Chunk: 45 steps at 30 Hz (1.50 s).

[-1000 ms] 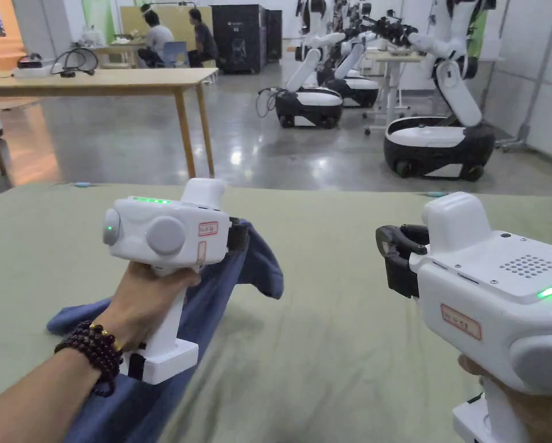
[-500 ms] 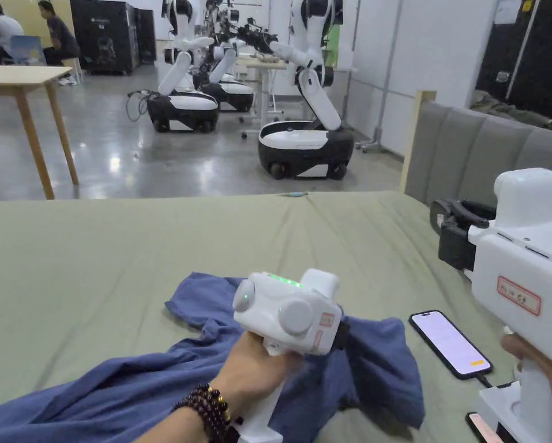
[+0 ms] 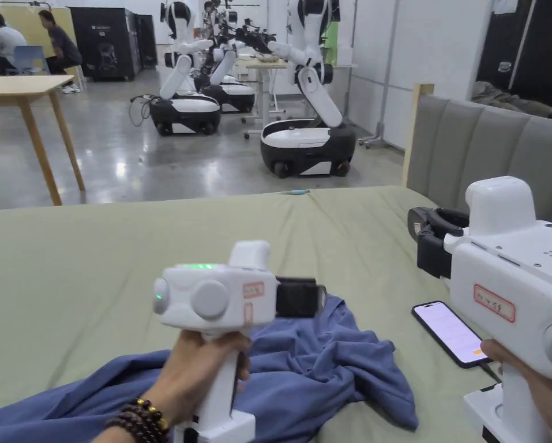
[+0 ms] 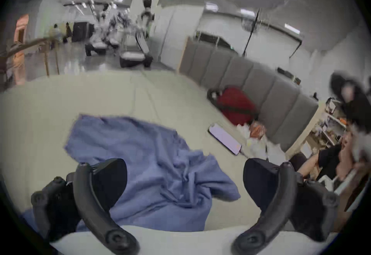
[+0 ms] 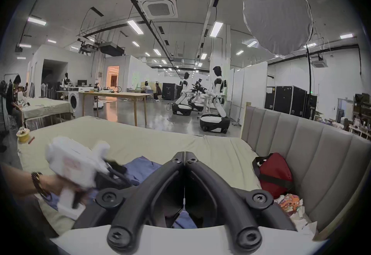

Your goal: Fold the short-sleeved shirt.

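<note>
A blue short-sleeved shirt (image 3: 332,369) lies crumpled on the green bed sheet (image 3: 96,271). My left gripper (image 3: 320,297) hovers just above the shirt's rumpled right end. In the left gripper view the left gripper (image 4: 184,171) has its jaws wide apart, the shirt (image 4: 152,158) below them and nothing between. My right gripper (image 3: 420,225) is held up at the right, well clear of the cloth. In the right gripper view the right gripper (image 5: 184,153) has its jaws pressed together with nothing in them, and part of the shirt (image 5: 140,167) and the blurred left gripper (image 5: 114,169) show beyond.
A lit phone (image 3: 447,331) lies on the sheet right of the shirt. A red bag (image 5: 275,173) and some wrappers sit against the grey padded headboard (image 3: 482,150). Wheeled robots (image 3: 306,138) and a wooden table (image 3: 21,86) stand on the floor beyond the bed.
The left gripper carried a lifted part of the shirt to the right, set it down, then let go and rose slightly. The head camera swung right.
</note>
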Motion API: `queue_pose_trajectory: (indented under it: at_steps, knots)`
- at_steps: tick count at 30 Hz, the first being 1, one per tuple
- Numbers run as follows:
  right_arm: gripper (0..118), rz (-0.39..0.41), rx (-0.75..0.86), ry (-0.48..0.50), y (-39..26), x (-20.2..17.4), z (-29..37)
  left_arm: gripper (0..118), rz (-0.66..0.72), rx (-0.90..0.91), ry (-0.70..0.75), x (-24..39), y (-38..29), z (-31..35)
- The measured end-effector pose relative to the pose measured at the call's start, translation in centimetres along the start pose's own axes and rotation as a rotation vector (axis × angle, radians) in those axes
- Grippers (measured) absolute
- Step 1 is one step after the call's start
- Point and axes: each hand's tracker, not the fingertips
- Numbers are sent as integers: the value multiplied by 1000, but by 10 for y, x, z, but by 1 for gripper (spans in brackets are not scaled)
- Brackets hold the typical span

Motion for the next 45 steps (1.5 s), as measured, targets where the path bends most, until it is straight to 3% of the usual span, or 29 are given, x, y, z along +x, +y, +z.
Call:
queue_pose_trajectory:
  at_steps: [3, 4, 5, 6, 7, 9, 14, 16, 21, 22, 23, 25, 26, 28, 33, 35, 36, 37, 39, 41, 43, 45]
  knots:
    - [1, -29, 20, 20, -1, -9, 4, 111, 9, 148, 89, -30, 5, 86]
    - [1, -35, 27, 28, -2, -13, 6, 100, 14, 197, 136, -41, 3, 116]
    - [1, -40, 32, 37, -3, -16, 6, 78, -9, 267, 199, -52, -2, 147]
    - [1, -42, 33, 43, -4, -20, 7, 44, -33, 332, 254, -61, -10, 172]
    - [1, -45, 35, 51, -5, -24, 7, 0, -90, 359, 361, -70, -18, 199]
    - [1, -54, 36, 67, -6, -32, 6, 0, -76, 352, 548, -86, -39, 234]
    - [1, -41, 21, 101, -4, -55, -2, 0, -10, 348, 615, -118, -56, 295]
    - [1, -34, 14, 107, -2, -62, -3, 0, -52, 275, 672, -127, -57, 291]
    - [1, -34, -12, 132, -3, -73, -4, 2, 34, -65, 672, -202, -70, 227]
    - [1, -36, -19, 142, -4, -73, -4, 10, 67, -118, 668, -213, -77, 213]
    - [1, -37, -26, 146, -6, -74, -3, 31, 100, -176, 657, -228, -84, 200]
    - [1, -26, -43, 147, -10, -74, -4, 115, 160, -284, 663, -253, -100, 178]
    - [1, -14, -53, 139, -12, -74, -5, 118, 149, -251, 655, -259, -109, 176]
    - [1, -5, -73, 138, -17, -71, -7, 113, 170, -261, 660, -269, -120, 164]
    - [1, 8, -119, 124, -31, -69, -16, 113, 207, -308, 704, -289, -143, 145]
    - [1, 4, -137, 127, -37, -68, -19, 103, 223, -311, 678, -289, -150, 141]
    - [1, 2, -145, 127, -39, -68, -21, 95, 183, -299, 686, -281, -151, 142]
    - [1, 2, -152, 126, -41, -68, -23, 70, 126, -267, 687, -275, -149, 144]
    - [1, 4, -165, 124, -45, -69, -26, 4, 46, -248, 657, -256, -146, 145]
    - [1, 0, -178, 124, -49, -68, -30, 4, -59, -264, 719, -240, -147, 139]
    - [1, -4, -207, 137, -52, -66, -37, 4, -27, -318, 607, -238, -147, 137]
    - [1, -14, -258, 143, -55, -57, -45, 4, -30, -286, 660, -236, -138, 141]
